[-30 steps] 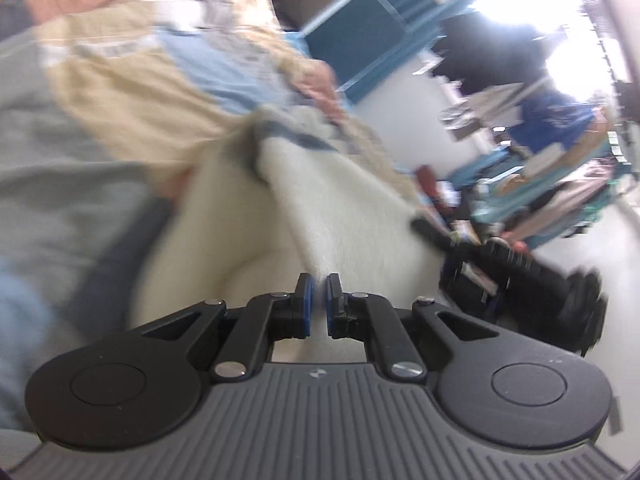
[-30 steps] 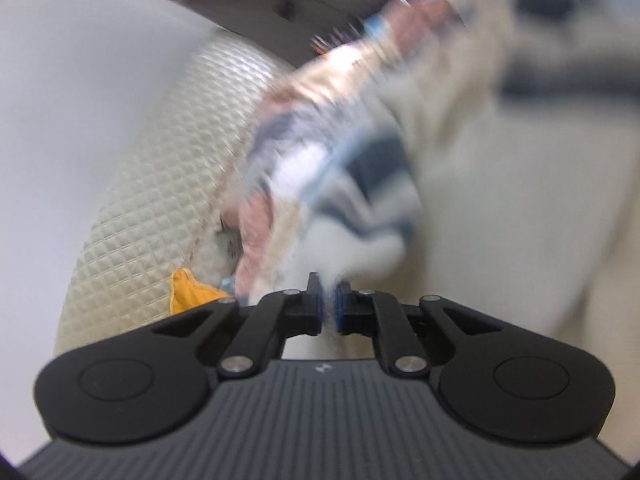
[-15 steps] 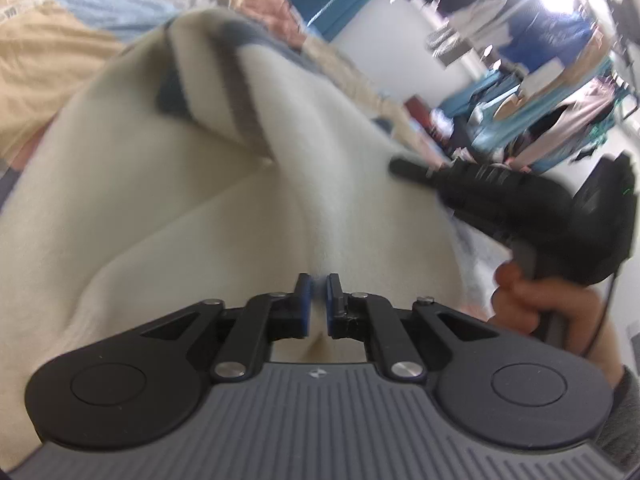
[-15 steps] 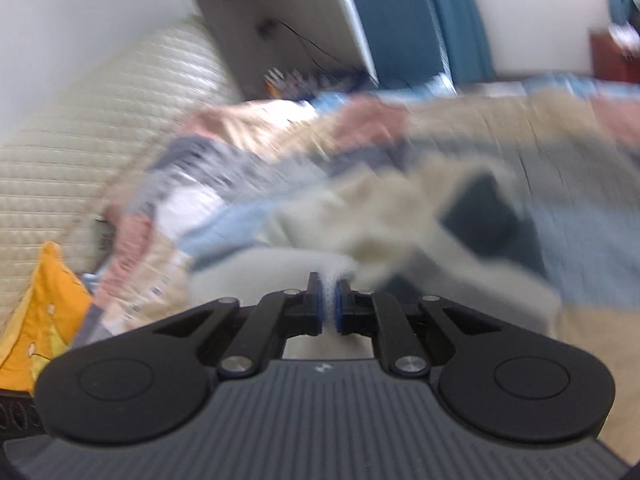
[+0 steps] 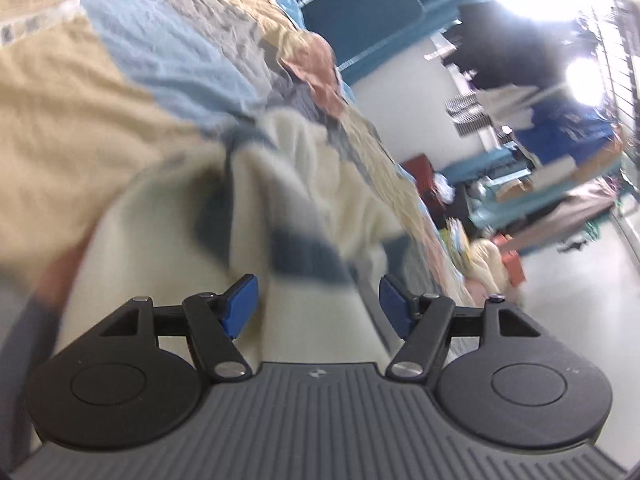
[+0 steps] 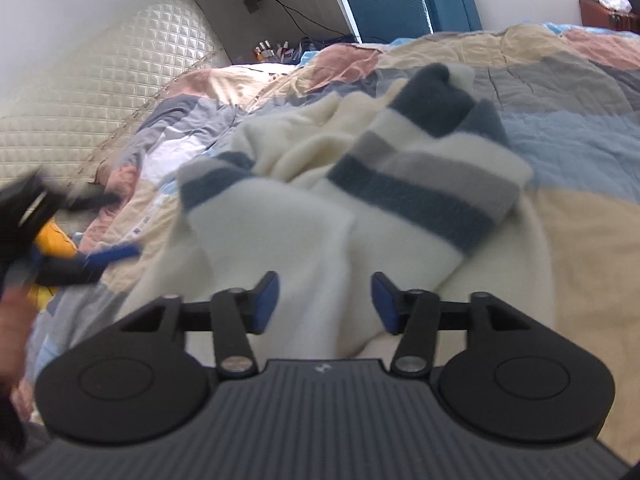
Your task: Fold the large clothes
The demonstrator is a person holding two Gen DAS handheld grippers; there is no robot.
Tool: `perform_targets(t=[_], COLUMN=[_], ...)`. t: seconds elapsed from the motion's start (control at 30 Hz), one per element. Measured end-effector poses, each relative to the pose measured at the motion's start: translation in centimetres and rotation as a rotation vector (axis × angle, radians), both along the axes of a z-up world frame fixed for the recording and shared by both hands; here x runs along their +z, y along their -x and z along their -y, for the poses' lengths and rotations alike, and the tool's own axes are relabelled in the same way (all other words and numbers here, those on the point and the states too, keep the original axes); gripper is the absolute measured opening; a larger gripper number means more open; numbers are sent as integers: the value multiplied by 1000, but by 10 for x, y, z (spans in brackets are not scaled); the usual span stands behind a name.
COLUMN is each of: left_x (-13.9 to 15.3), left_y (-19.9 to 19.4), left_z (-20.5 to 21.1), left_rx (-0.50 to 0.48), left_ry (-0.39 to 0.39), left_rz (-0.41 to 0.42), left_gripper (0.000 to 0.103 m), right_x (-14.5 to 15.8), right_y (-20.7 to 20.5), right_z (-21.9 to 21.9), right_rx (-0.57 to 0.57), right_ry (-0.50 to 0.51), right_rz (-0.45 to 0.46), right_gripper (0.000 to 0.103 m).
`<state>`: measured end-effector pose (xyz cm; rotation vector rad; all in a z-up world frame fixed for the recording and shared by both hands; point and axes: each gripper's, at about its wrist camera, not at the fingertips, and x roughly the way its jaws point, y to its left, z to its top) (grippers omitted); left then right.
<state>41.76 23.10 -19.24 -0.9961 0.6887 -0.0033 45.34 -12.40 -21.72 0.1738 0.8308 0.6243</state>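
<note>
Right wrist view: we see the patchwork quilt (image 6: 580, 128) covering the bed, and on it the cream sweater (image 6: 304, 216) with blue and grey stripes, lying crumpled ahead of both grippers. We note the right gripper (image 6: 325, 300) with jaws opening, fabric between them but unpressed; the left gripper (image 5: 318, 304) likewise, its blue pads (image 5: 240, 306) clear of the cloth

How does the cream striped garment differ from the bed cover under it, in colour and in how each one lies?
The cream striped garment is fleecy, with dark blue and grey bands; the patchwork bed cover is thin, in beige, blue, grey and pink blocks. The garment lies bunched and folded over; the cover lies spread, only wrinkled. Both are soft cloth.
</note>
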Motion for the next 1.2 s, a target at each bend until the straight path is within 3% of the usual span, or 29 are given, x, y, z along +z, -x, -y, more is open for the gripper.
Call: perform_targets(t=[0.07, 0.17, 0.23, 0.3, 0.37, 0.4, 0.53, 0.67, 0.83, 1.0, 1.13, 1.2], left_x=[-4, -17, -36, -50, -55, -56, -49, -57, -99, -126, -123, -111], left_y=[-33, -66, -85, -96, -108, -111, -114, -103, -107, -122, -124, -122], left_z=[-5, -15, -22, -27, -30, -31, -51, -92, -123, -130, -134, -131], left_rx=[13, 109, 101, 124, 135, 134, 140, 208, 267, 236, 179, 149], left_ry=[-25, -88, -61, -55, -58, -60, -36, 145, 260, 246, 223, 170], left_rz=[-24, -93, -134, -172, -180, -182, -126, -37, -41, -47, -36, -46], left_gripper=[72, 72, 72, 70, 62, 52, 35, 34, 34, 35, 35, 35], right_x=[-7, -20, -28, -32, -34, -36, -26, -16, -21, -38, -45, -45], right_y=[8, 12, 9, 6, 2, -1, 0, -10, -11, -16, -25, -25], right_z=[1, 4, 7, 4, 1, 0, -5, -24, -57, -75, -74, -76], right_rx=[-19, -51, -59, -35, -7, 9, -27, 18, 80, 96, 70, 56], right_ry=[31, 39, 0, 11, -3, -22, -33, -59, -8, 69, 39, 41], right_rz=[5, -30, -73, -59, -65, -83, -10, 23, 48, 62, 19, 14], right_gripper=[69, 69, 69, 69, 71, 71, 63, 62, 62, 61, 61, 61])
